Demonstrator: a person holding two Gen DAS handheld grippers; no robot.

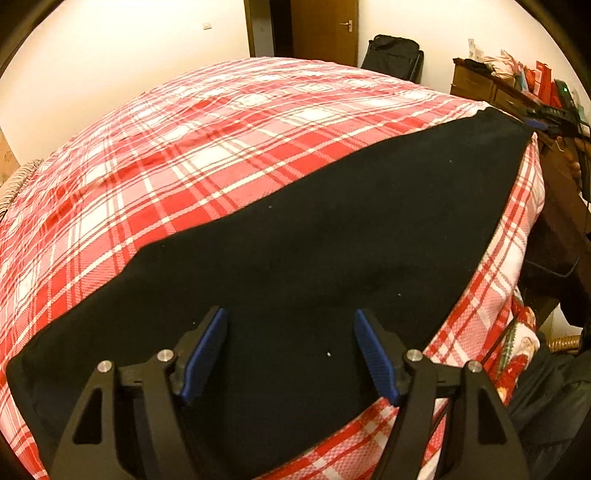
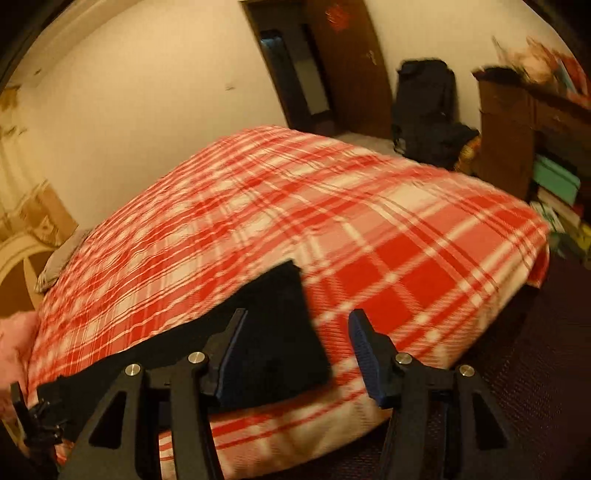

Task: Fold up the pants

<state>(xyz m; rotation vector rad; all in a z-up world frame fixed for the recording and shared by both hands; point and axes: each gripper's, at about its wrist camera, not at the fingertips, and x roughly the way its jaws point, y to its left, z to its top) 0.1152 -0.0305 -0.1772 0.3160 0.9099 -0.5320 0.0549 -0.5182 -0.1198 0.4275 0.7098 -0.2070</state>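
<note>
Black pants [image 1: 314, 258] lie flat on the red and white plaid bed cover [image 1: 184, 155], running from the near left to the far right edge. My left gripper [image 1: 290, 317] is open just above the near wide part of the pants, holding nothing. In the right wrist view the far end of the pants [image 2: 277, 332] lies near the bed's near edge. My right gripper [image 2: 297, 317] is open above that end, its left finger over the cloth, holding nothing. The other gripper [image 2: 33, 417] shows at the far left.
A wooden dresser [image 1: 491, 88] with clutter stands right of the bed. A black bag [image 1: 395, 55] sits by the door [image 1: 325, 29]. Dark floor [image 2: 535, 350] lies beside the bed, with books and boxes [image 2: 557, 188] at the right.
</note>
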